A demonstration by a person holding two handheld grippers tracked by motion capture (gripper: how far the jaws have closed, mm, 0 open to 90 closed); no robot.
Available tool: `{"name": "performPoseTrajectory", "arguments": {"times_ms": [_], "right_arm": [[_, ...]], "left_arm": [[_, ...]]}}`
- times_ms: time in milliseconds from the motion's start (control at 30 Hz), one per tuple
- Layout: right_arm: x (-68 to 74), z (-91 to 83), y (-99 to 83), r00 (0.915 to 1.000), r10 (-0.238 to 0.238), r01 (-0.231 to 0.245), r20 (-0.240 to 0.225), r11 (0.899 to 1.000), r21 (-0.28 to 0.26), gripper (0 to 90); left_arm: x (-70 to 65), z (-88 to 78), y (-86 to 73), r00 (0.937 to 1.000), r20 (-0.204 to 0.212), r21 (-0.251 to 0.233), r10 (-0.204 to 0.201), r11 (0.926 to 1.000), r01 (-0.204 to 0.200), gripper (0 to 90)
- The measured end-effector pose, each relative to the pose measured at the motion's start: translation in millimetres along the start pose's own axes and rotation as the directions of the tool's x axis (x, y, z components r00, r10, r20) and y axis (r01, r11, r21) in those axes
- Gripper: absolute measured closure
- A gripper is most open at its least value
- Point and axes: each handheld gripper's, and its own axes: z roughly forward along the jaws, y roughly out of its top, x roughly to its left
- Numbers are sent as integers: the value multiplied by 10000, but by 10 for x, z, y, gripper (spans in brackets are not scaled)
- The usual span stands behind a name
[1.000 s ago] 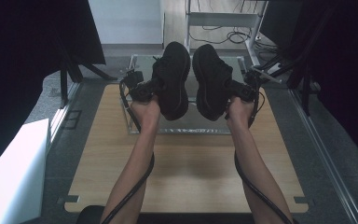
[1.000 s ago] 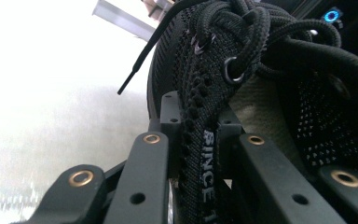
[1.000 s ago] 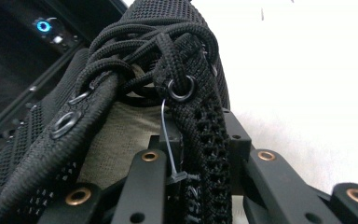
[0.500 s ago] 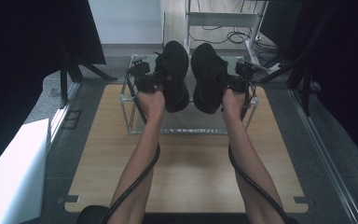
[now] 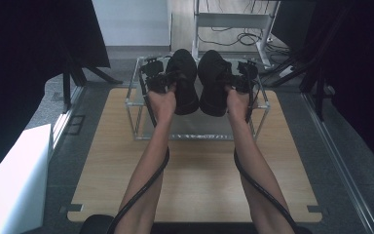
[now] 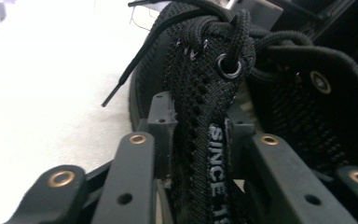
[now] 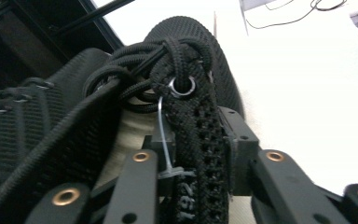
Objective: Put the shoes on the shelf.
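Two black mesh shoes are held side by side over a clear box (image 5: 141,127) on the wooden table (image 5: 195,180). My left gripper (image 5: 167,81) grips the left shoe (image 5: 184,83) by its outer collar. My right gripper (image 5: 234,83) grips the right shoe (image 5: 213,83) the same way. In the left gripper view, the left gripper (image 6: 196,137) has the laced collar of the left shoe (image 6: 200,79) between its jaws. The right gripper (image 7: 199,135) pinches the right shoe (image 7: 191,46) below an eyelet. Both pairs of jaws have just been opening a little, with the fabric still between the pads.
A white box (image 5: 14,180) stands on the floor at the left. A metal rack (image 5: 233,19) with cables sits behind the table. Dark stands and curtains flank both sides. Bare wood lies between the clear box and the person.
Both hands have carried the shoes away from the person, farther over the clear box. The shoes stay side by side in the jaws.
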Motion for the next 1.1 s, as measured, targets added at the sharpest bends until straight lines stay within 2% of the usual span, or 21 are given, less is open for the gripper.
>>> {"name": "performPoseTrajectory", "arguments": {"times_ms": [133,167,267,333,400,433,500,567,600,633,700,733,833,967,1033,1067,1100], "right_arm": [[38,36,-5,9998,-196,197,-100,9998,98,626],[39,38,-1,9996,-289,290,-68,9995,131,614],[-15,50,9,9980,101,-89,-625,9997,210,533],[-70,49,11,9910,255,-255,-1316,9997,18,478],[-91,26,5,9833,329,-379,-1787,9990,-246,434],[-96,14,2,9809,294,-361,-1923,9988,-318,428],[-120,-14,5,9730,214,-325,-2300,9985,-445,421],[-166,-74,20,9630,263,-434,-2681,9974,-583,422],[-180,-99,27,9607,250,-448,-2763,9968,-655,427],[-195,-134,35,9564,204,-424,-2913,9967,-693,435],[-228,-202,43,9465,63,-295,-3226,9973,-669,462],[-245,-243,42,9404,63,-301,-3399,9974,-648,484],[-303,-340,18,9259,22,-272,-3777,9978,-609,541],[-398,-469,-80,9056,112,-311,-4239,9987,-399,670],[-428,-515,-139,9009,88,-261,-4340,9991,-339,730],[-461,-551,-195,8942,51,-224,-4476,9992,-333,770],[-468,-566,-214,8925,100,-273,-4510,9991,-318,791]], "left_arm": [[-67,54,0,9989,8,215,473,9987,-473,640],[-59,62,7,9991,106,254,418,9988,-421,634],[-14,103,3,9984,495,506,265,9983,-290,572],[23,122,-22,9960,894,388,88,9992,-123,505],[64,99,-32,9915,1296,200,-134,9997,109,458],[91,68,-32,9872,1575,147,-252,9996,232,421],[107,-6,-23,9793,2011,-54,-237,9997,253,417],[98,-88,-4,9760,2176,-214,37,9998,10,402],[96,-140,5,9738,2257,-315,281,9993,-215,399],[94,-188,11,9701,2390,-442,416,9985,-320,402],[109,-278,11,9559,2875,-584,604,9973,-455,434],[116,-309,2,9511,3018,-654,656,9967,-480,450],[176,-430,-63,9314,3573,-766,691,9961,-445,493],[261,-567,-153,9186,3889,-920,696,9951,-365,601],[295,-649,-231,9101,4046,-928,898,9941,-569,656],[300,-664,-247,9084,4068,-912,969,9937,-652,685],[307,-689,-282,9039,4126,-891,1129,9925,-833,703]]}}
